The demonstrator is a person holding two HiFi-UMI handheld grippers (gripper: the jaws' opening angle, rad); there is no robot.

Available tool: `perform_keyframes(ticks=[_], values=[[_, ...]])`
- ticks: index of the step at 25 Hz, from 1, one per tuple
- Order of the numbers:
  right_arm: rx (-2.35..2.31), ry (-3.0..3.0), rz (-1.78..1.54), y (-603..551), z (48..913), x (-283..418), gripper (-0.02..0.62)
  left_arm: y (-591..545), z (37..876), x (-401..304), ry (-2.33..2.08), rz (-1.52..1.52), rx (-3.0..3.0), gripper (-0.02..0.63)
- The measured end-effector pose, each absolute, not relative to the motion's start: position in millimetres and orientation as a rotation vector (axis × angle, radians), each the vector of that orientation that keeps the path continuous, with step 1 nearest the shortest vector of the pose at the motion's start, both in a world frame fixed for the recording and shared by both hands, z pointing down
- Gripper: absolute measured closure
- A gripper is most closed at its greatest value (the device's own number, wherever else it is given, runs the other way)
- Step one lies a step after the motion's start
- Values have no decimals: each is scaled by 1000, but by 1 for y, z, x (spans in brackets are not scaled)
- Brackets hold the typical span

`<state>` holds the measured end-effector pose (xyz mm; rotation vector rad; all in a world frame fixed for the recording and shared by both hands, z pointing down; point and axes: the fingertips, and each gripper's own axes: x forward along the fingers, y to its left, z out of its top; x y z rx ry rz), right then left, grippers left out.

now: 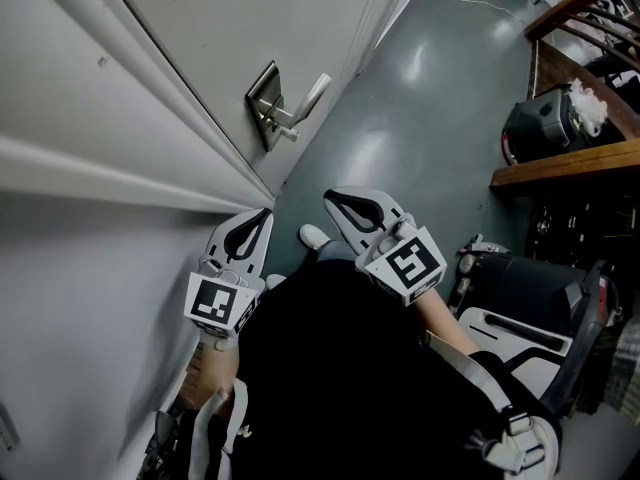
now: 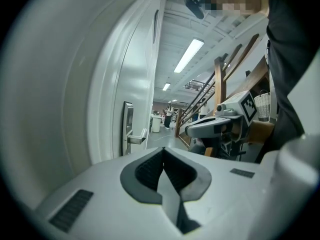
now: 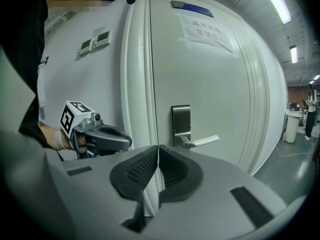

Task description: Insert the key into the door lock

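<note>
The white door [image 1: 200, 28] carries a steel lock plate [image 1: 265, 108] with a lever handle [image 1: 310, 96]. In the right gripper view the lock plate [image 3: 181, 120] and lever handle [image 3: 204, 141] face me beyond the jaw tips. In the left gripper view the lock plate [image 2: 128, 128] shows edge-on at the left. My left gripper [image 1: 264, 214] is low by the door frame, jaws shut. My right gripper [image 1: 330, 199] is beside it, also shut. Both are well short of the lock. I see no key in any view, and nothing shows between either pair of jaws.
A paper notice [image 3: 205, 30] is stuck high on the door. To the right a wooden shelf [image 1: 565, 163] holds a black bag [image 1: 540, 126], with a black and white machine [image 1: 520, 313] below it. Grey floor [image 1: 420, 118] runs along the door. A wooden staircase [image 2: 220, 81] rises down the hall.
</note>
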<state>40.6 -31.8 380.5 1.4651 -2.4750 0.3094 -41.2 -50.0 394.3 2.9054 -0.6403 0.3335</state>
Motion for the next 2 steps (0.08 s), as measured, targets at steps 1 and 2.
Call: perform_keyframes(ticks=[1,2], values=[[1463,-2474,313,-32,382,40,575,-51,394,-42,-642,333,2905,598],[1461,-2474,316,-33,383,40,577,-51,394,-42,-645,334,2905,598]])
